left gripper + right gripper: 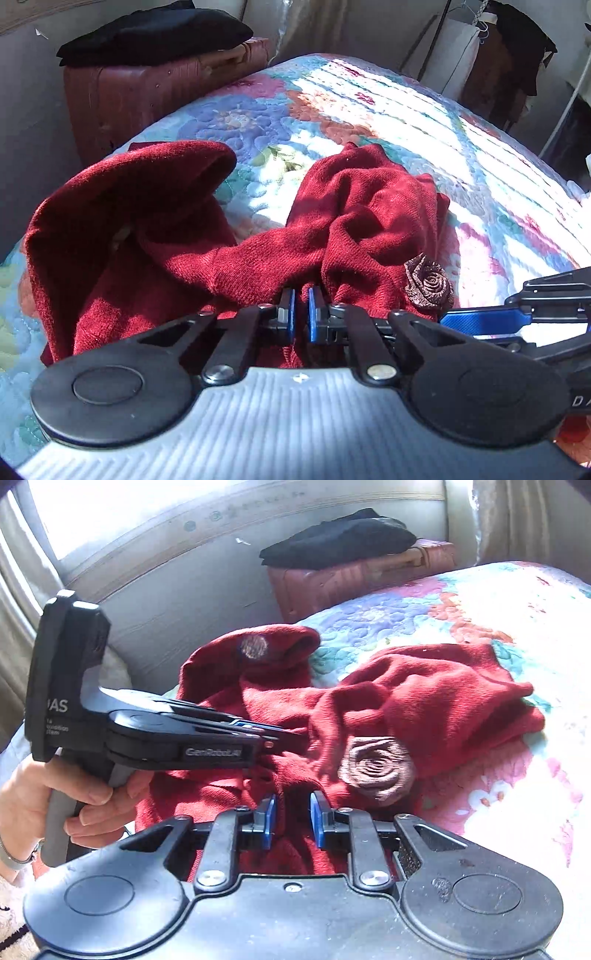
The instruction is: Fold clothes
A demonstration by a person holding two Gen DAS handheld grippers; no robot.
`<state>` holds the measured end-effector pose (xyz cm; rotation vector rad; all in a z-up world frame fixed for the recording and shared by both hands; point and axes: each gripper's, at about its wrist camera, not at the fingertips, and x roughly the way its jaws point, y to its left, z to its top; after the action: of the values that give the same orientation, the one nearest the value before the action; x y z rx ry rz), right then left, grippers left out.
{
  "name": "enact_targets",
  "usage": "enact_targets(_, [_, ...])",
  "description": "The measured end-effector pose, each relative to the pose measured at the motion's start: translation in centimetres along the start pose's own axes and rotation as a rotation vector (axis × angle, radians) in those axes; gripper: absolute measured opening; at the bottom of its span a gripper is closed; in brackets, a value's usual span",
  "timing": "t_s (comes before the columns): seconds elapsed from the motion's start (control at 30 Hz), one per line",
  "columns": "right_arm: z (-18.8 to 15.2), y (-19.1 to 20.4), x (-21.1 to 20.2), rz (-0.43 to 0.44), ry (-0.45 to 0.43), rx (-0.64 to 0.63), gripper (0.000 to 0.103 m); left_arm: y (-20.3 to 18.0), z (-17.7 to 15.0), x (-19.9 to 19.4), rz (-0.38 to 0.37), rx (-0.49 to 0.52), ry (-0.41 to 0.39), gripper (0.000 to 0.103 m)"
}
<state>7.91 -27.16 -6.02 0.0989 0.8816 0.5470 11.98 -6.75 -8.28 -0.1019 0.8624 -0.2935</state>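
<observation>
A dark red knit garment (351, 221) lies crumpled on a floral quilt (406, 110), with a fabric rose (430, 282) sewn on it. My left gripper (303, 314) is shut on a fold of the red garment at its near edge. In the right wrist view a hand (33, 808) holds the left gripper (291, 738), which reaches into the garment (424, 701) from the left. My right gripper (293, 821) stands open, a ridge of red cloth lying loosely between its blue pads (317, 819), just below the rose (376, 768). A second rose (253, 646) sits on the far fold.
A reddish suitcase (147, 92) stands beside the bed's far left with folded black clothes (155, 33) on top. Hanging clothes (509, 55) fill the back right. Sunlit quilt stretches beyond and to the right of the garment.
</observation>
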Motion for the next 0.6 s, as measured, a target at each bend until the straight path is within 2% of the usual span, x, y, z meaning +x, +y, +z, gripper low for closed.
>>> enact_targets(0.07, [0.5,-1.8,-0.4,-0.033,-0.014,0.086,0.033,1.2,-0.2,0.6,0.035,-0.015,0.017,0.005])
enact_targets(0.13, [0.7,-3.9,-0.1,-0.04,-0.02,0.203,0.037,2.2,-0.6,0.9,0.007,-0.041,0.028,0.005])
enact_targets(0.2, [0.9,-5.8,0.7,-0.031,-0.018,0.32,0.051,2.4,-0.7,0.8,0.0,-0.047,0.024,0.005])
enact_targets(0.27, [1.3,-7.3,2.0,0.001,-0.004,0.422,0.06,1.8,-0.5,0.6,0.012,-0.013,0.015,0.005])
enact_targets(0.33, [1.5,-7.9,2.9,0.023,-0.013,0.484,0.06,1.2,-0.4,0.2,0.016,0.02,-0.001,0.005])
enact_targets(0.37, [1.9,-7.8,3.3,0.026,-0.024,0.472,0.06,1.0,-0.3,-0.3,0.014,0.035,-0.011,0.005])
enact_targets(0.43, [3.0,-6.8,4.2,0.033,-0.036,0.387,0.023,0.7,0.0,-1.3,0.0,0.068,-0.032,0.006])
enact_targets(0.47, [3.5,-6.1,4.5,0.033,-0.041,0.315,0.011,0.4,0.2,-1.9,-0.014,0.096,-0.048,0.009])
enact_targets(0.53, [4.6,-5.0,4.8,0.039,-0.078,0.212,0.011,-0.2,0.5,-2.8,-0.014,0.131,-0.07,0.009])
enact_targets(0.6, [5.9,-4.3,5.0,0.058,-0.086,0.189,0.011,-0.7,0.8,-3.6,-0.045,0.146,-0.099,0.018])
